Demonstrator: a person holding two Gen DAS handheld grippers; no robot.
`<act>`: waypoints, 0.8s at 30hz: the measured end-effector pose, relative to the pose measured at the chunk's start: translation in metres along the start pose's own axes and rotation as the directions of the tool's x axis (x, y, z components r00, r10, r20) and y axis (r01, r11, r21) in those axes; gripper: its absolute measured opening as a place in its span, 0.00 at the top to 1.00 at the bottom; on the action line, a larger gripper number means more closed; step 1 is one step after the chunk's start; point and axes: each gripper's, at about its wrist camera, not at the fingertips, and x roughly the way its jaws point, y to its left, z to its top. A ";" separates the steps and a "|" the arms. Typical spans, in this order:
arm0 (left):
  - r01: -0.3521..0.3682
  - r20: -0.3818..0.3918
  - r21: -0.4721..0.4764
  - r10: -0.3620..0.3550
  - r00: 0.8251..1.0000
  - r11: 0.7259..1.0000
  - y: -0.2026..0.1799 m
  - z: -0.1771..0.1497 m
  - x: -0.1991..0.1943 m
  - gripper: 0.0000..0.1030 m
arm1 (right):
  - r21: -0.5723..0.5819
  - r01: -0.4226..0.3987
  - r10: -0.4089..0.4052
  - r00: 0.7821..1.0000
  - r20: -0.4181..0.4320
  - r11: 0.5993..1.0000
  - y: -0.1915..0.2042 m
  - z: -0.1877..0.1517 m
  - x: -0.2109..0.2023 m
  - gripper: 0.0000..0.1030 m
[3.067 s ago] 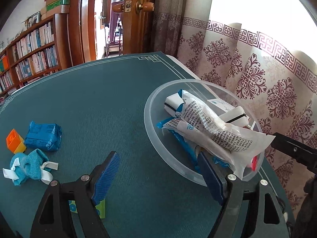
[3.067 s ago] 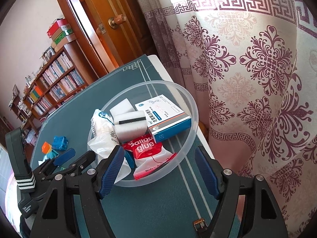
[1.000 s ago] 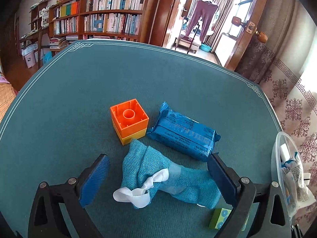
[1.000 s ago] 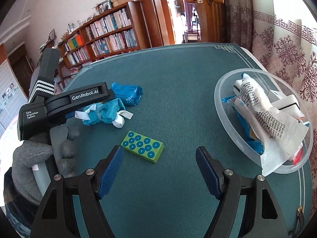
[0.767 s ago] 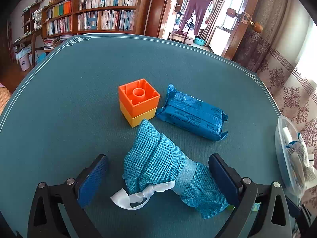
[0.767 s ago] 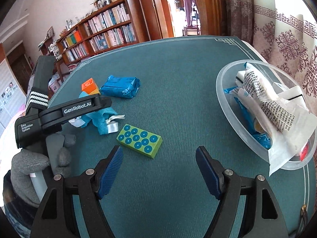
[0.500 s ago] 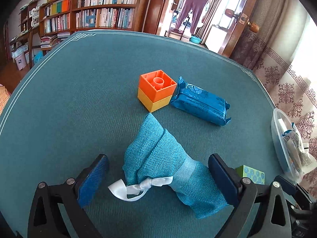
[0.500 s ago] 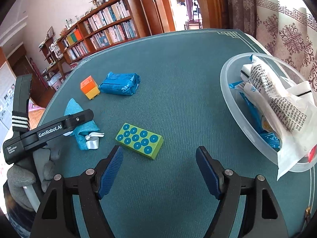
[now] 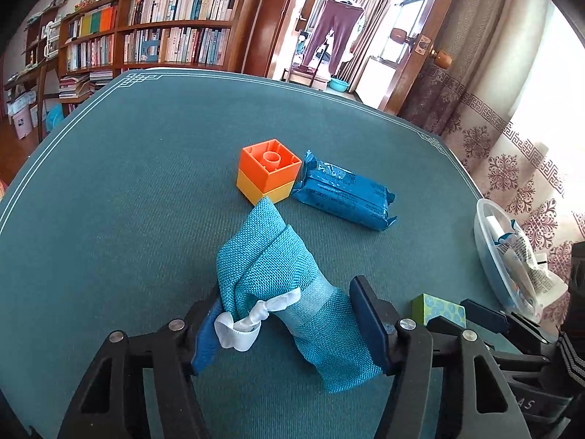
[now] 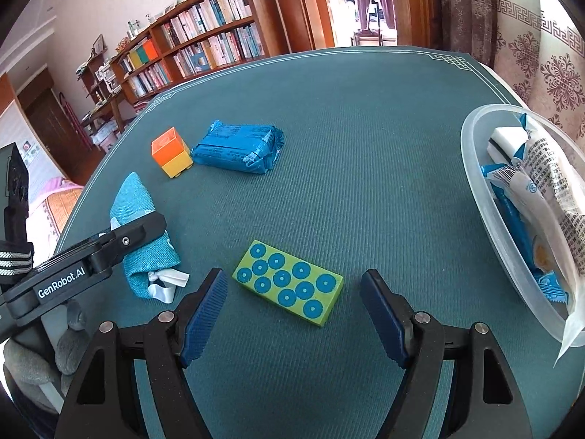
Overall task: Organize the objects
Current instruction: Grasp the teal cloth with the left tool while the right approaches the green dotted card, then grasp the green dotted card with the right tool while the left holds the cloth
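Landmark: green block with blue dots (image 10: 289, 287), lying flat on the teal tabletop (image 10: 365, 139).
Left tool (image 9: 289, 323): its blue pads (image 9: 367, 323) press both sides of the teal pouch (image 9: 281, 267), gripping it at the end tied with a white ribbon (image 9: 248, 320); in the right wrist view it sits to the left of the green block.
Teal pouch: held between the left tool's pads, its free end pointing toward the orange-and-yellow block (image 9: 270, 172); whether it touches the tabletop, I cannot tell.
Right tool (image 10: 292, 314): jaws spread wide with nothing between them, just short of the green block's near edge.
Orange-and-yellow block: well beyond the green block, up and to the left, orange half on top.
Blue packet (image 10: 237, 146): just beside the orange-and-yellow block, beyond the green block.
Clear bowl (image 10: 475, 168): to the right of the green block, holding white and blue packages.
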 end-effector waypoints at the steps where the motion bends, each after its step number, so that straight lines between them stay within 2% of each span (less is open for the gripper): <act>1: -0.001 0.006 0.003 0.001 1.000 1.000 0.000 0.000 -0.001 0.35 | -0.004 0.008 -0.008 1.000 0.002 1.000 0.002 0.001 0.001 0.25; 12: 0.007 0.045 0.029 -0.008 0.999 1.000 -0.006 0.000 -0.010 0.36 | -0.106 0.128 -0.124 0.992 0.038 0.986 0.022 -0.002 0.010 0.26; 15: 0.006 0.048 0.027 -0.007 0.999 1.000 -0.005 -0.001 -0.010 0.36 | -0.145 0.180 -0.173 0.983 0.064 0.973 0.027 -0.007 0.011 0.35; 24: 0.018 0.047 0.040 -0.020 0.999 0.999 -0.010 -0.002 -0.011 0.36 | -0.138 0.147 -0.137 0.988 0.075 0.980 0.020 -0.015 0.000 0.35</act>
